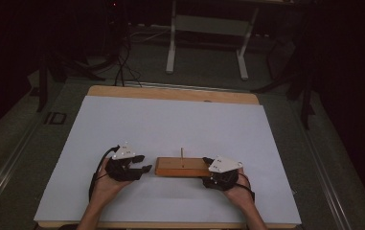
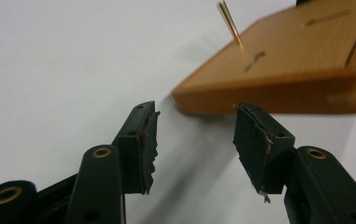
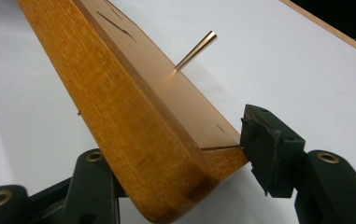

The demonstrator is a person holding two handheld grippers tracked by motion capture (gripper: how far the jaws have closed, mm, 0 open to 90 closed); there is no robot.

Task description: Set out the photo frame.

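A flat wooden block (image 1: 180, 166) lies on the white sheet (image 1: 170, 120), with a thin brass pin (image 1: 182, 154) standing up from its middle. My left gripper (image 1: 145, 163) is open just off the block's left end, not touching it. In the left gripper view the block (image 2: 283, 70) and pin (image 2: 229, 21) lie just beyond the open left gripper (image 2: 194, 121). My right gripper (image 1: 205, 170) is shut on the block's right end. In the right gripper view the block (image 3: 133, 93) sits between the jaws of the right gripper (image 3: 185, 158); one jaw is partly hidden behind the wood.
The sheet covers a wooden table whose far edge (image 1: 170, 93) shows. Beyond it, on the dark floor, stand the white legs of another table (image 1: 171, 48) and some black cables (image 1: 122, 62). Bare sheet surrounds the block.
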